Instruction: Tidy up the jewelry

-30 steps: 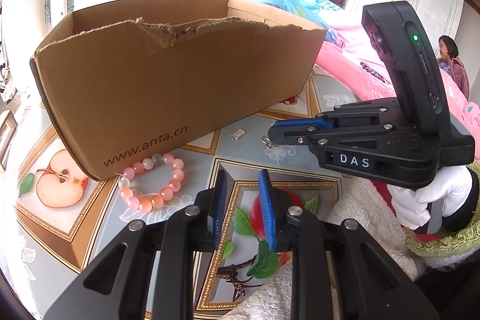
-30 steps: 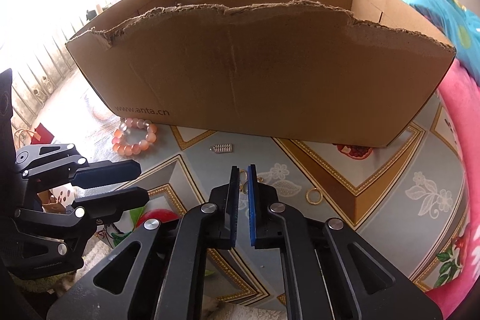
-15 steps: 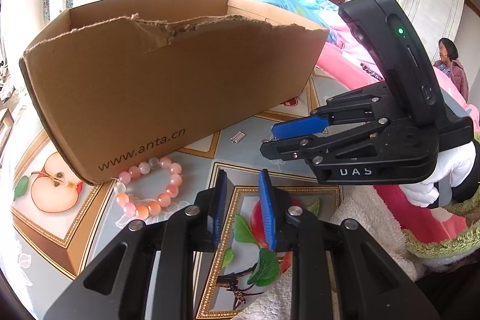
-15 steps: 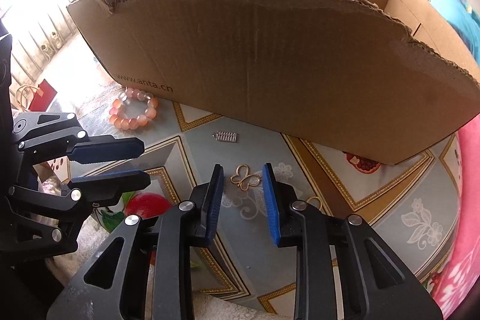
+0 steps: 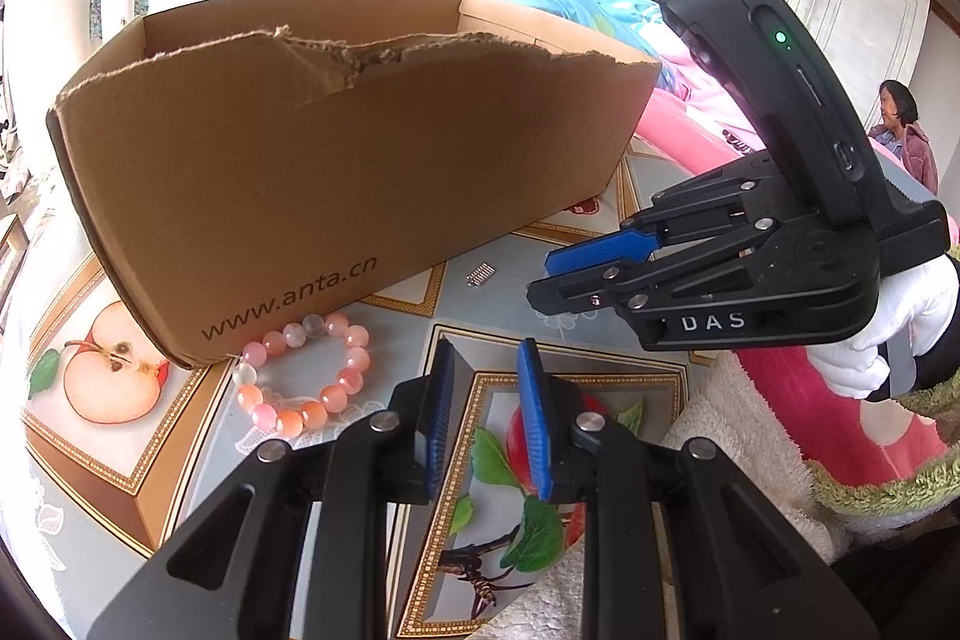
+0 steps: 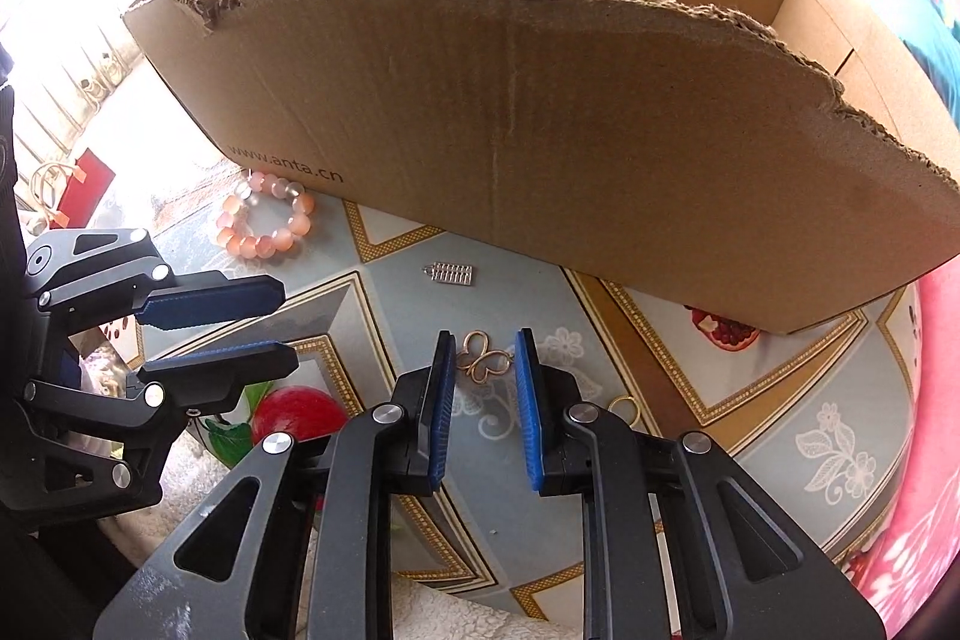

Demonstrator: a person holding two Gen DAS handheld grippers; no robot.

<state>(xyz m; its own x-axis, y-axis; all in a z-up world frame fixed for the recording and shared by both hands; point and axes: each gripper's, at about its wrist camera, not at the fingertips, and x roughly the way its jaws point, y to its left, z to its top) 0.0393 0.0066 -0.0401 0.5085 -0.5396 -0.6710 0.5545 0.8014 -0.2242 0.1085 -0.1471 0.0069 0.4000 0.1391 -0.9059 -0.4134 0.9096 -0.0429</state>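
- The right gripper (image 6: 480,388) points steeply down at the worktop (image 6: 780,400). Its jaws have just been opening and now stand apart, with nothing pinched.
- A gold butterfly-shaped pendant (image 6: 485,359) lies flat on the patterned cloth, framed between the two blue pads (image 6: 437,400). No contact is visible, and the height of the pads above it cannot be read.
- The left gripper (image 5: 483,412) hovers with its jaws slightly spread and empty, near a pink bead bracelet (image 5: 303,373) that lies against the front wall of the cardboard box (image 5: 360,160).
- A small silver ribbed charm (image 6: 450,274) lies near the box wall. A gold ring (image 6: 624,407) is partly hidden behind the right-hand finger of the right gripper.
- Handling, as judged: the pendant is thin, light, rigid wire. It is likely to slide on the smooth cloth or flip if only one pad touches it.
- Recommended hold: lower until the pad tips meet the cloth, then close across the outer edges of the two wings, squarely, so the loops seat against the ribbed rubber.
- Risk: a flat piece gives little edge to bite, so the pads may close above it.
- The box is open at the top and is presumably the destination.
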